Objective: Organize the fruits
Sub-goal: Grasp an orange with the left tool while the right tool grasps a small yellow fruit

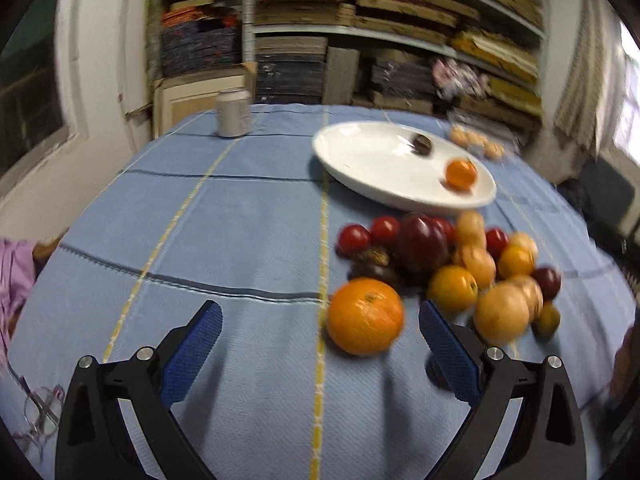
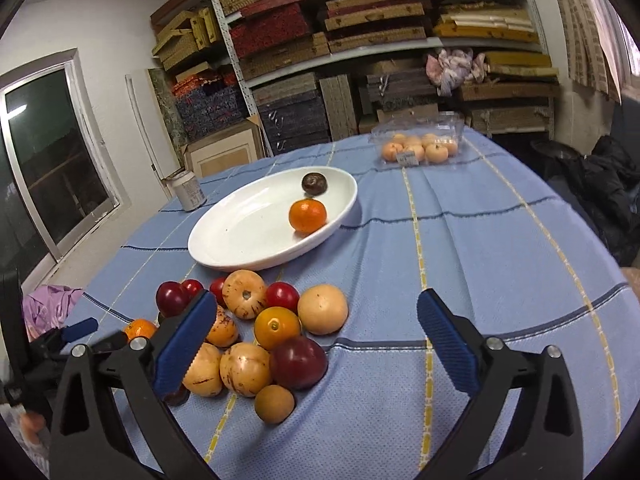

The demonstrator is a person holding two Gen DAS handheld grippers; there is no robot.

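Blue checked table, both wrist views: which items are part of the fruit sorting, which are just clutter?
Job:
- white oval ceramic plate, holding a small orange tangerine and a dark brown round fruit
- loose pile of red, orange and tan fruits
- large orange between the open left gripper's fingers
- open right gripper

Lying about:
- white metal can
- clear plastic clamshell of pale peach fruits
- purple cloth

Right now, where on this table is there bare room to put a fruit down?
The white dish is bare across its near half, beside the small orange and the dark fruit. The blue cloth lies open right of the dish, short of the clear fruit box. The fruit pile is crowded.
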